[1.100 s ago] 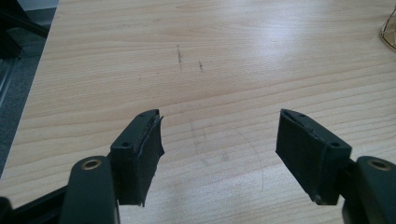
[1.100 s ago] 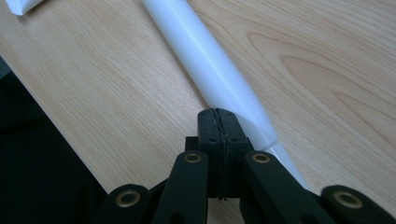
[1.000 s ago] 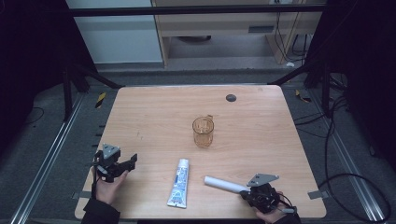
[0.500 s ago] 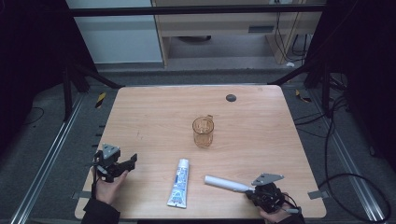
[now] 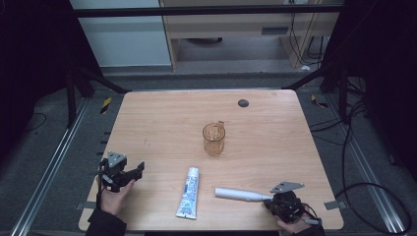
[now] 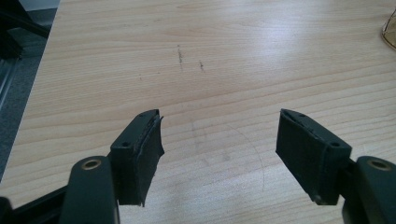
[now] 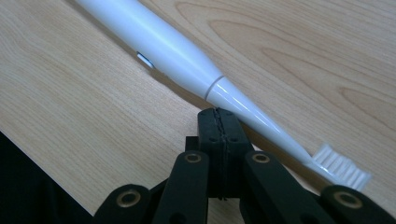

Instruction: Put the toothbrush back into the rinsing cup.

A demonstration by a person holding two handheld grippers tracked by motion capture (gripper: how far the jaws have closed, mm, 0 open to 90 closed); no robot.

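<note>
A white electric toothbrush (image 5: 241, 194) lies flat near the table's front right, bristle end toward my right gripper (image 5: 271, 201). In the right gripper view that gripper (image 7: 219, 116) is shut, pad against pad with nothing between. The toothbrush (image 7: 173, 51) passes just beyond its tips, neck close to them and bristles (image 7: 343, 168) to the right. My left gripper (image 5: 137, 169) sits at the front left, held in a hand. Its jaws (image 6: 219, 140) stand wide open over bare wood.
A toothpaste tube (image 5: 189, 192) lies between the two grippers near the front edge. An amber see-through cup (image 5: 214, 138) stands upright mid-table, its rim (image 6: 390, 32) at the edge of the left gripper view. A small dark disc (image 5: 243, 103) lies near the far edge of the wooden table (image 5: 162, 123).
My right gripper has edged slightly to the right beside the toothbrush. The left gripper, tube, cup and toothbrush stay where they were.
</note>
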